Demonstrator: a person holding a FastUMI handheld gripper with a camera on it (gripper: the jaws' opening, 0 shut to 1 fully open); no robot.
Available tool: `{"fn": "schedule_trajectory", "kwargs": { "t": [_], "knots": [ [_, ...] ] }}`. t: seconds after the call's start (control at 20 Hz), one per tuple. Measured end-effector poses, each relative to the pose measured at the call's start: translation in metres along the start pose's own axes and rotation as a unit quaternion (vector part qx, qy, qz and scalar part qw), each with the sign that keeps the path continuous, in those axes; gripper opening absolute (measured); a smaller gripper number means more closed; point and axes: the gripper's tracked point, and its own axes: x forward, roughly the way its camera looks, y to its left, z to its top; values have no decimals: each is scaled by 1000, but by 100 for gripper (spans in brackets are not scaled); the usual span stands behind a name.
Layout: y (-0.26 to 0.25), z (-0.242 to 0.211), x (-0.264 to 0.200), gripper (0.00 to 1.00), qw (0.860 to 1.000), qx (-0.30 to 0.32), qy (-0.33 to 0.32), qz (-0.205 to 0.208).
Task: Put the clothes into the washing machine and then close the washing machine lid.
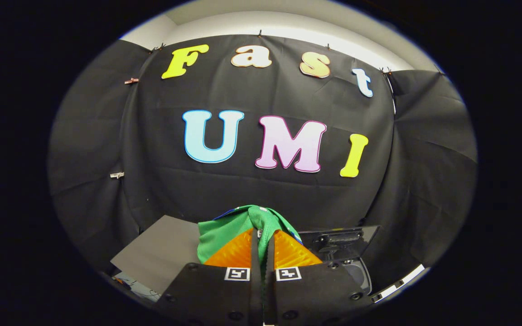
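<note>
Fingers pinched nearly together on a fold of the green garment, gripper raised, cloth bunched over and around the tips. Just beyond on one side, a dark flat panel; on the other, the washing machine's raised lid above its opening, only partly seen. Carry your load over that opening, lower well in, then release. Watch for trailing cloth catching the rim.

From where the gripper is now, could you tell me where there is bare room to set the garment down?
The gripper is shut on the green garment. The flat grey surface beside the garment, bordered behind by the black cloth wall, looks bare. On the other side it is crowded: the dark glossy panel stands close.
</note>
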Motion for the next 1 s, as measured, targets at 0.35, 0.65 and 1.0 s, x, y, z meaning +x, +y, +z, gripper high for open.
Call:
{"fn": "schedule_trajectory", "kwargs": {
  "t": [0.35, 0.65, 1.0],
  "knots": [
    [-113, 4, 5, 6, 1000, 24, -5, -15],
    [-198, -14, 28, 6, 998, 23, 6, -61],
    [-244, -76, 68, 6, 994, 18, 49, -94]
  ]
}}
